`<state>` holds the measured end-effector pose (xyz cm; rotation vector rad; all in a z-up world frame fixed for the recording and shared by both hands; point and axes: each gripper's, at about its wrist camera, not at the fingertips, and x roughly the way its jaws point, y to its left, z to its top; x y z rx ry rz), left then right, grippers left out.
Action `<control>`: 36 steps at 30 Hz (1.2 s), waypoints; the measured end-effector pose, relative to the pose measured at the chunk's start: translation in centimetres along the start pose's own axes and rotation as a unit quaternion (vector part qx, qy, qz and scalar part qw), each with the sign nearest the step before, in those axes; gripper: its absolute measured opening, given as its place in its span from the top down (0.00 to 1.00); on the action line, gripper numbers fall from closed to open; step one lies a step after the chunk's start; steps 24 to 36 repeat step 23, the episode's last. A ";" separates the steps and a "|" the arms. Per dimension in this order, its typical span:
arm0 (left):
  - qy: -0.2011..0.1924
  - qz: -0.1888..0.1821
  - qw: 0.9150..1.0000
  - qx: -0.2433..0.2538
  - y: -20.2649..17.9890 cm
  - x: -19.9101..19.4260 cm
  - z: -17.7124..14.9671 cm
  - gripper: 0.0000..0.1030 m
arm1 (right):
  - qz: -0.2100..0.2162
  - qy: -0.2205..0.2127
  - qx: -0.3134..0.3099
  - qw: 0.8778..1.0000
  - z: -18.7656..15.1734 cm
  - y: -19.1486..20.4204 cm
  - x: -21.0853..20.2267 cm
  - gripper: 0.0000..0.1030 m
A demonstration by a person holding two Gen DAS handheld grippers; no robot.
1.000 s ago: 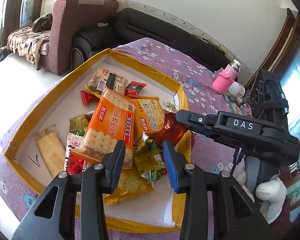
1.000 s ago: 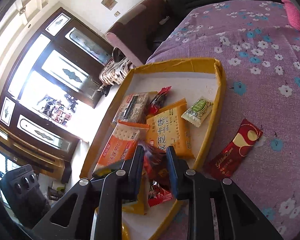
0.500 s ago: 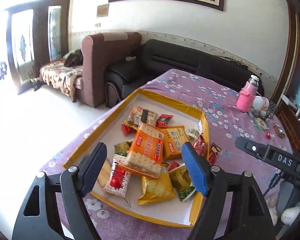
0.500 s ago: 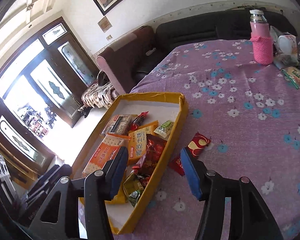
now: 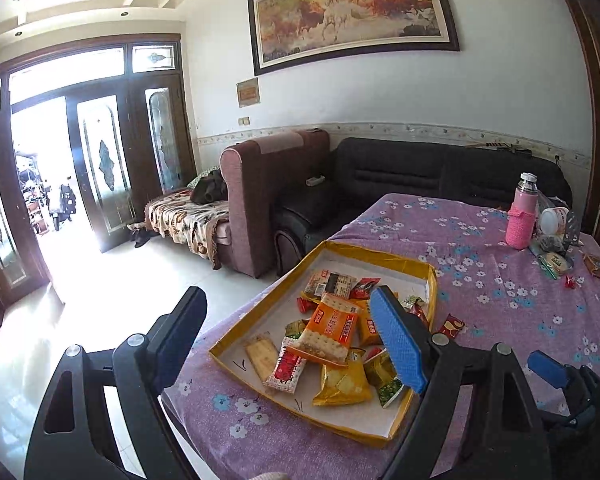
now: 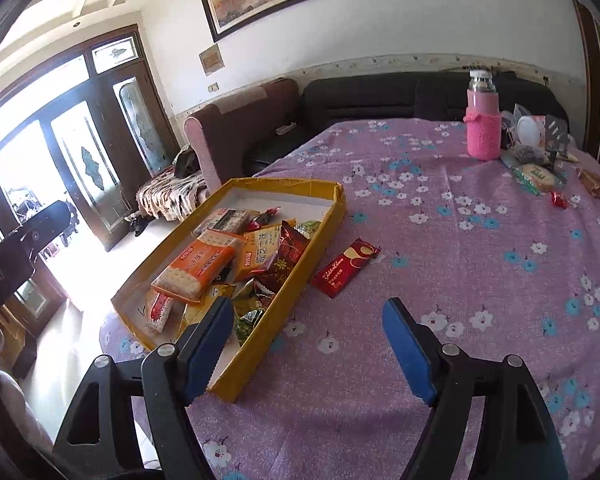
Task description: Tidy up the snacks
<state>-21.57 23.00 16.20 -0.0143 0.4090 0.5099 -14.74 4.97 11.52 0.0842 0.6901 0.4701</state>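
My left gripper's blue pad [image 5: 398,346] covers part of the snack pile in the yellow tray [image 5: 236,336]; packets under the orange cracker pack [image 5: 332,328] mostly buried. Right view: tray's near corner behind my finger [image 6: 208,344]. Small items beside the pink bottle [image 6: 483,128] too small to identify.

A purple tablecloth [image 6: 440,264] printed with white and blue flowers covers the tabletop. The shallow cardboard tray [image 6: 332,216] is yellow outside and white inside. In it lie an orange cracker packet [image 5: 332,330], a yellow packet [image 5: 342,384] and a red-and-white wrapper [image 5: 287,366]. A red wrapper with gold lettering [image 6: 344,266] lies on the cloth. The bottle [image 6: 483,128] wears a pink knitted sleeve. The black fingers [image 6: 406,346] carry blue pads.
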 end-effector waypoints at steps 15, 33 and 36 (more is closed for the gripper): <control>0.048 -0.086 0.995 -0.013 0.6 -1.5 -0.6 0.15 | 0.006 -0.039 -0.091 0.995 -3.3 4.9 -3.5 0.15; 0.075 -0.075 0.994 -0.016 0.8 -0.7 -1.3 0.15 | 0.016 -0.028 -0.084 0.996 -3.9 4.7 -3.2 0.15; 0.075 -0.075 0.994 -0.016 0.8 -0.7 -1.3 0.15 | 0.016 -0.028 -0.084 0.996 -3.9 4.7 -3.2 0.15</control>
